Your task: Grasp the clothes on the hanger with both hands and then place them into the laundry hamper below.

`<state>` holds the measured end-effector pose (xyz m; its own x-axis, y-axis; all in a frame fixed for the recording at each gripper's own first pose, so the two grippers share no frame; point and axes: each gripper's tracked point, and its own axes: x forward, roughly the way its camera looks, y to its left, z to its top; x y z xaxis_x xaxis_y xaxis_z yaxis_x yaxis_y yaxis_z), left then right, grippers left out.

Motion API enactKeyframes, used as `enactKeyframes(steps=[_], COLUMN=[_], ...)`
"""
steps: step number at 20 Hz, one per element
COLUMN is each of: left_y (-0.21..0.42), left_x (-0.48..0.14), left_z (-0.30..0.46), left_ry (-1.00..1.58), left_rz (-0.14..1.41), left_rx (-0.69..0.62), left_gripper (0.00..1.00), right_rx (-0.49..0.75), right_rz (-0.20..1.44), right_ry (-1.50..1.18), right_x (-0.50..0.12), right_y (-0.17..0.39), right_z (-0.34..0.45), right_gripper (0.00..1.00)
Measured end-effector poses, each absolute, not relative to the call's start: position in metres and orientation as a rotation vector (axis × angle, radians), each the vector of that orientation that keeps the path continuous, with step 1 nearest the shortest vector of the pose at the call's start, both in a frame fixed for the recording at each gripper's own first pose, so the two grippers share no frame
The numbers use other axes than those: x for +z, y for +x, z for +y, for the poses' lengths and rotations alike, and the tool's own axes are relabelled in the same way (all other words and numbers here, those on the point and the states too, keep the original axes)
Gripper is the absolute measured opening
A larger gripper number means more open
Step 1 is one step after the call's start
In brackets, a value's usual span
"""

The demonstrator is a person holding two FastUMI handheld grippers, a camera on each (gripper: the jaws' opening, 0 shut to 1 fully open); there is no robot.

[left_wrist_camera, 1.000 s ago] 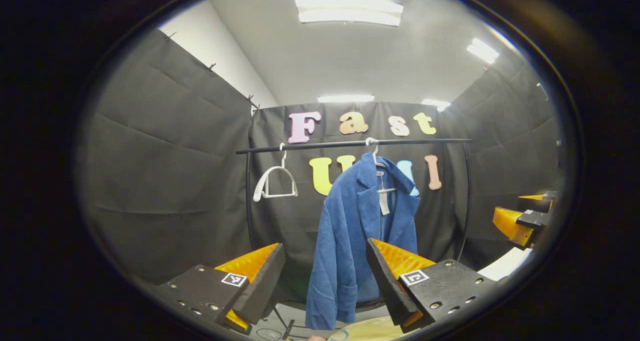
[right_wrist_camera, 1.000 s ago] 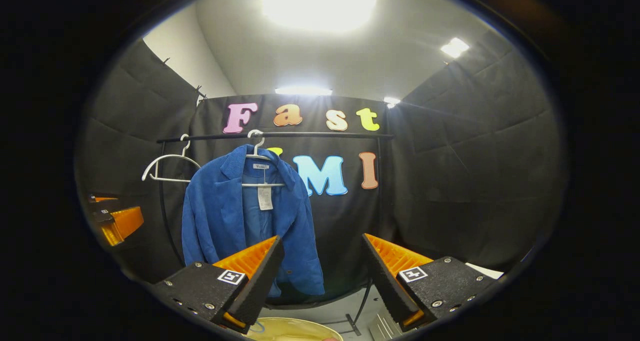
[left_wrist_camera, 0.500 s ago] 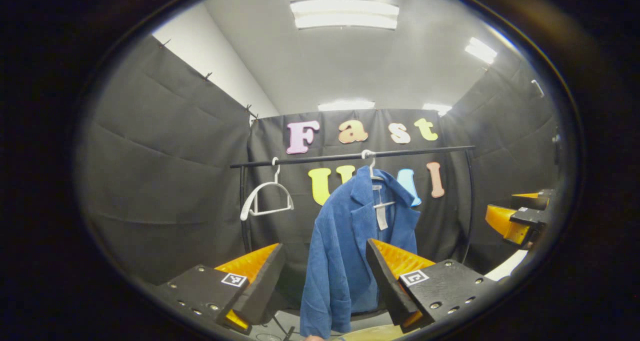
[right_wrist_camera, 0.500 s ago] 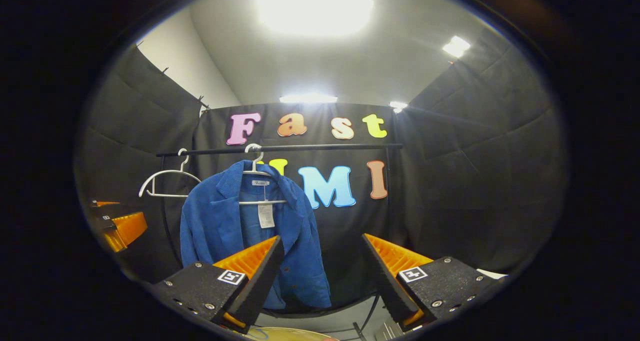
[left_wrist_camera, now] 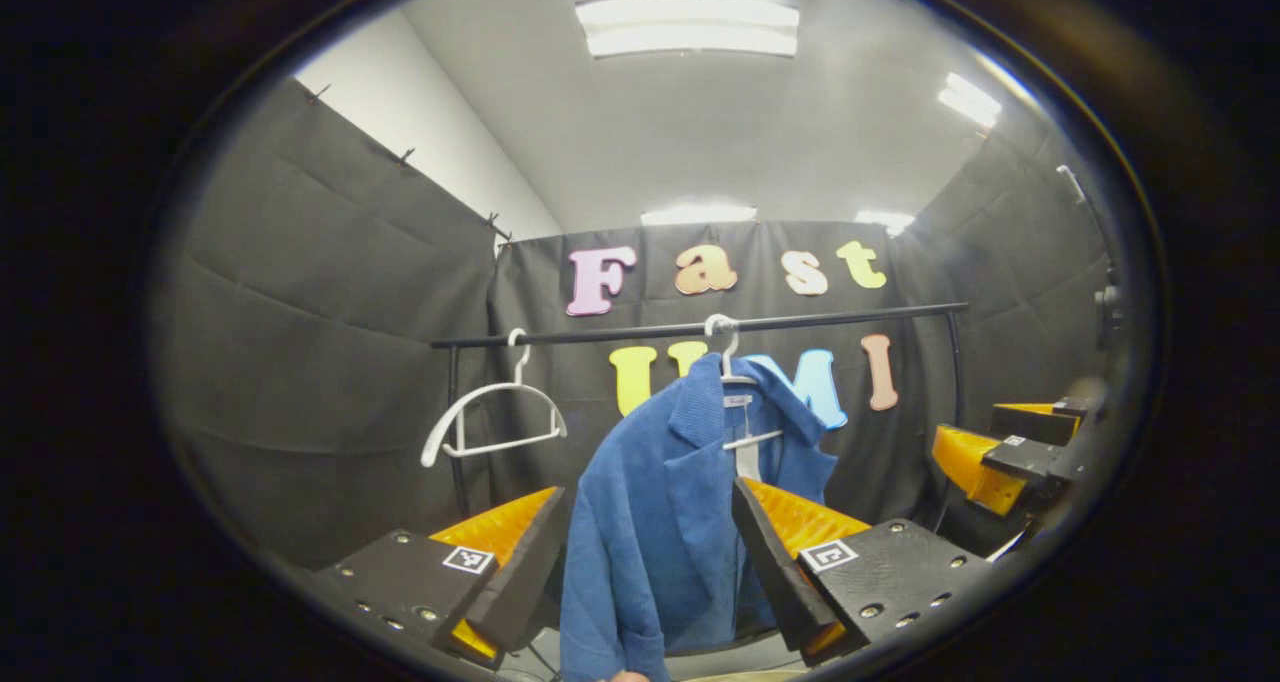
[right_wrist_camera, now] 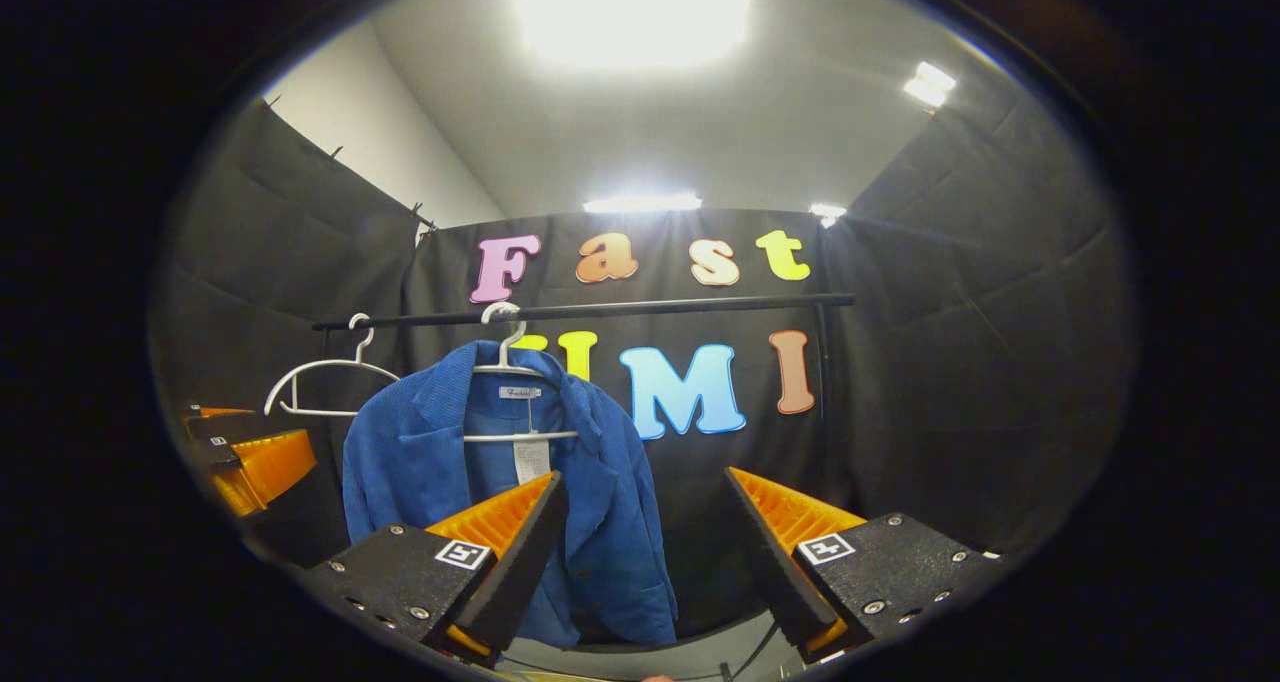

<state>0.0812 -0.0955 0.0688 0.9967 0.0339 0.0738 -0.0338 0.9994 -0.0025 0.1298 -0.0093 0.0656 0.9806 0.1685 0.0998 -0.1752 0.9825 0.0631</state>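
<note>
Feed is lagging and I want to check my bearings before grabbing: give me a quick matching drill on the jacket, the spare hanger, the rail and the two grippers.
Things:
1. blue jacket
2. white hanger
3. black rail
4. left gripper and right gripper

States:
A. bare, hooked on the rail
B. jaws apart, holding nothing
C. hanging on its own hanger, front open
D. runs level across the back wall

Pairs: 1-C, 2-A, 3-D, 4-B

The blue jacket [right_wrist_camera: 420, 462] carries a neck label and hangtag, both too small to read.
</note>
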Motion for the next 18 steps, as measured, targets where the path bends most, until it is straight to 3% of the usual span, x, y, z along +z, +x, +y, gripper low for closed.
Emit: enactKeyframes(steps=[2, 4, 5, 9, 10, 14, 15, 18], left_y=[0.093, 0.105, 0.111, 0.135, 0.142, 0.165, 0.17, 0.185], left_x=[0.068, 0.065, 0.065, 0.056, 0.053, 0.043, 0.041, 0.036], left_z=[-0.105, -0.113, -0.117, -0.128, -0.131, -0.142, -0.145, -0.149], left_ry=[0.005, 0.003, 0.002, 0.004, 0.004, 0.004, 0.003, -0.004], left_rz=[-0.067, -0.063, -0.06, -0.04, -0.037, -0.02, -0.019, -0.032], left_rx=[0.043, 0.054, 0.059, 0.084, 0.092, 0.119, 0.125, 0.153], left_gripper=[1.0, 1.0, 0.95, 1.0, 0.95, 0.94, 0.99, 1.0], right_rx=[0.202, 0.226, 0.239, 0.284, 0.296, 0.347, 0.363, 0.411], right_rz=[-0.093, -0.098, -0.099, -0.084, -0.079, -0.063, -0.06, -0.053], right_ry=[0.077, 0.077, 0.077, 0.083, 0.088, 0.097, 0.099, 0.103], right_x=[0.066, 0.067, 0.067, 0.058, 0.055, 0.045, 0.043, 0.035], right_y=[0.145, 0.161, 0.17, 0.201, 0.209, 0.24, 0.246, 0.266], right_z=[-0.005, -0.003, -0.001, 0.004, 0.005, 0.012, 0.015, 0.025], right_gripper=[0.95, 0.96, 0.96, 0.96, 0.96, 0.96, 0.96, 0.96])
